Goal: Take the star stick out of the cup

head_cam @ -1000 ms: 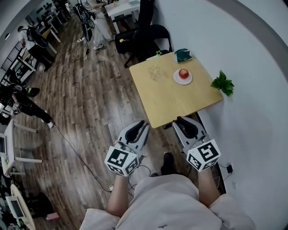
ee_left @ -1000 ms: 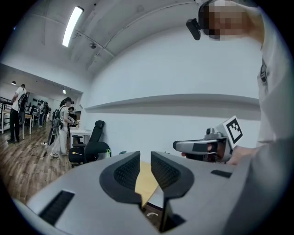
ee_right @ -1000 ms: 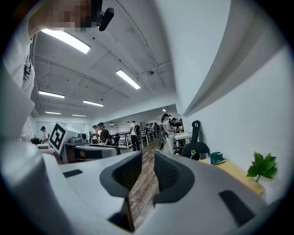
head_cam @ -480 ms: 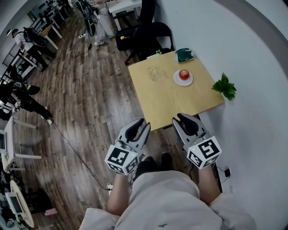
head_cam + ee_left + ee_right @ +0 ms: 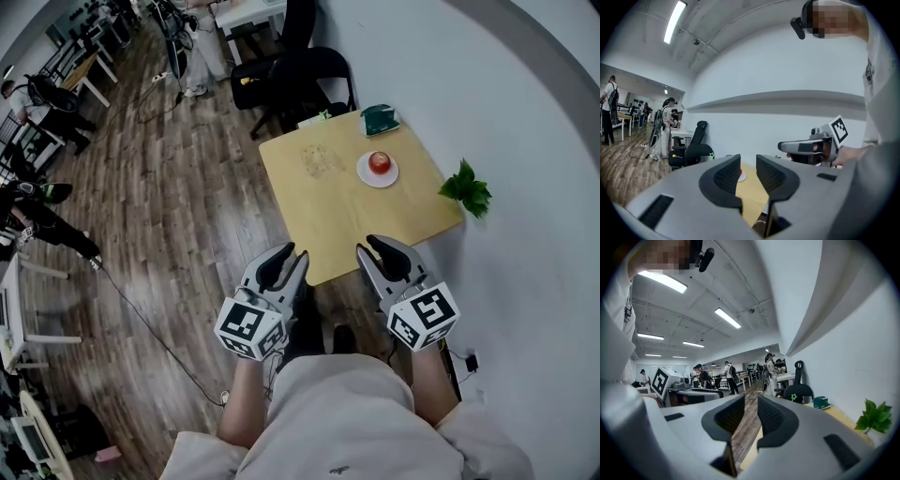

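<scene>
Left gripper (image 5: 291, 254): I see its jaws a little apart, nothing between them, at the desk's (image 5: 328, 220) near edge.
Right gripper (image 5: 367, 247): same narrow gap, empty.
Star stick (image 5: 324, 114): far desk corner, by the black chair (image 5: 300, 80).

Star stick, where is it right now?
In the head view, the star stick stands at the far edge of the table. It is left of the green box and right in front of the black chair.
</scene>
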